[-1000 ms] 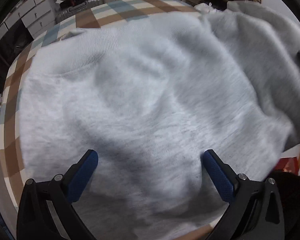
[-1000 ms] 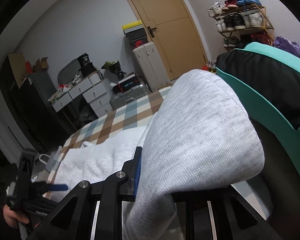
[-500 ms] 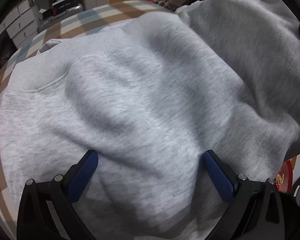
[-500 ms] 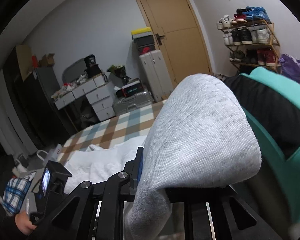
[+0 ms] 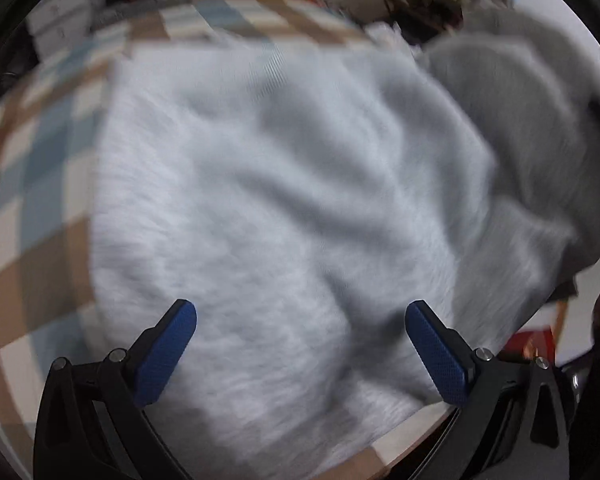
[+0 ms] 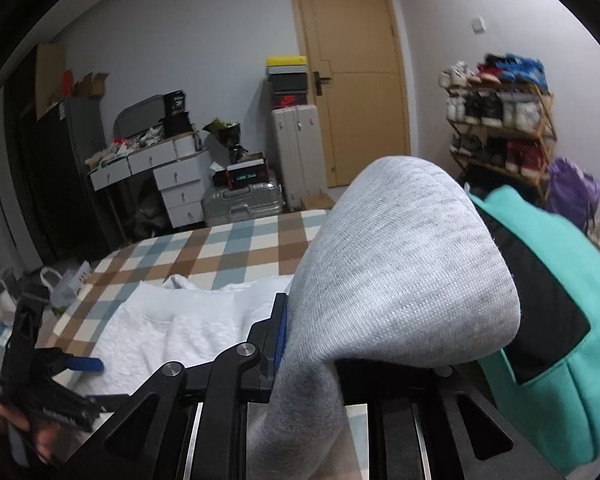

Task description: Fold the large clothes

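Gripping a thick fold of the grey sweatshirt (image 6: 400, 280), the right gripper (image 6: 296, 344) is clamping the cloth between its pads, the fold bulging toward one o'clock. The left gripper (image 5: 300, 344) is hanging released above the garment's body, blue pads (image 5: 164, 352) standing wide apart with nothing between them. Beyond, the sweatshirt is lying spread across the checked bedcover (image 6: 228, 248). At twelve o'clock a wooden door (image 6: 356, 76) is standing shut; at two o'clock, a shoe rack (image 6: 500, 120).
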Demonstrator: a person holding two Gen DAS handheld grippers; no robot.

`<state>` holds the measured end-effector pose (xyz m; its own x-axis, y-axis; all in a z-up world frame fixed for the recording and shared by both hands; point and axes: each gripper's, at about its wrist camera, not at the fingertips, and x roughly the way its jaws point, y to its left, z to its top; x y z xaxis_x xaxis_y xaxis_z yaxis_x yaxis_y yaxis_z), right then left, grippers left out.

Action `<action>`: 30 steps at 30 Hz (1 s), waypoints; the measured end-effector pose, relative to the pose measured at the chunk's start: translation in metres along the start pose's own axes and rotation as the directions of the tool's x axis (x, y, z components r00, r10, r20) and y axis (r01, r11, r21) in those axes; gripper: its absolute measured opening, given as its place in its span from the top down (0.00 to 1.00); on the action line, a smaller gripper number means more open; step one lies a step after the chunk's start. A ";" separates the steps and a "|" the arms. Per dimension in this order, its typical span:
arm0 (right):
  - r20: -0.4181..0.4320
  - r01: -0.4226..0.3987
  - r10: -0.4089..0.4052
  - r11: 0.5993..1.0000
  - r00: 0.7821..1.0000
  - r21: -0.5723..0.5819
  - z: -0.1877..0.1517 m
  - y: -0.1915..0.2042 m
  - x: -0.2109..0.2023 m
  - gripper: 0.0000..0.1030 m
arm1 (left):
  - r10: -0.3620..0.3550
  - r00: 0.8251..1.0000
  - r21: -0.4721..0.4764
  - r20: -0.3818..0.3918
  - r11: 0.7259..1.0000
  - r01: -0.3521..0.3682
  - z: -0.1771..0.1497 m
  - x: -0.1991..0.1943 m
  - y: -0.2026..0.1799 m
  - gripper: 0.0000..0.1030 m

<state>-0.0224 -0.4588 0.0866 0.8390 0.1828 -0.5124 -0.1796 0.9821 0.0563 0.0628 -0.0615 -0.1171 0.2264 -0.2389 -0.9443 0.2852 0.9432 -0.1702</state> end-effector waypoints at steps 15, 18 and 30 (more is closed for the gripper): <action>-0.045 -0.209 0.215 0.847 0.976 -0.488 -0.027 0.199 -0.027 0.82 | -0.338 0.922 -0.243 0.190 0.893 0.378 -0.011 -0.063 0.128 0.04; -0.180 -0.314 0.259 0.815 0.949 -0.488 -0.052 0.226 -0.011 0.81 | -0.288 0.927 -0.308 0.239 0.883 0.354 -0.026 -0.083 0.160 0.04; -0.413 -0.601 0.511 0.791 0.754 -0.117 -0.078 0.223 0.027 0.47 | -0.217 0.889 -0.336 0.404 0.869 0.365 -0.063 -0.151 0.174 0.04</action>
<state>-0.0796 -0.2387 0.0180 0.3283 0.6215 -0.7113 -0.7059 0.6618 0.2524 0.0195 0.1534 -0.0216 0.5160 -0.5099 -0.6883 0.0175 0.8096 -0.5867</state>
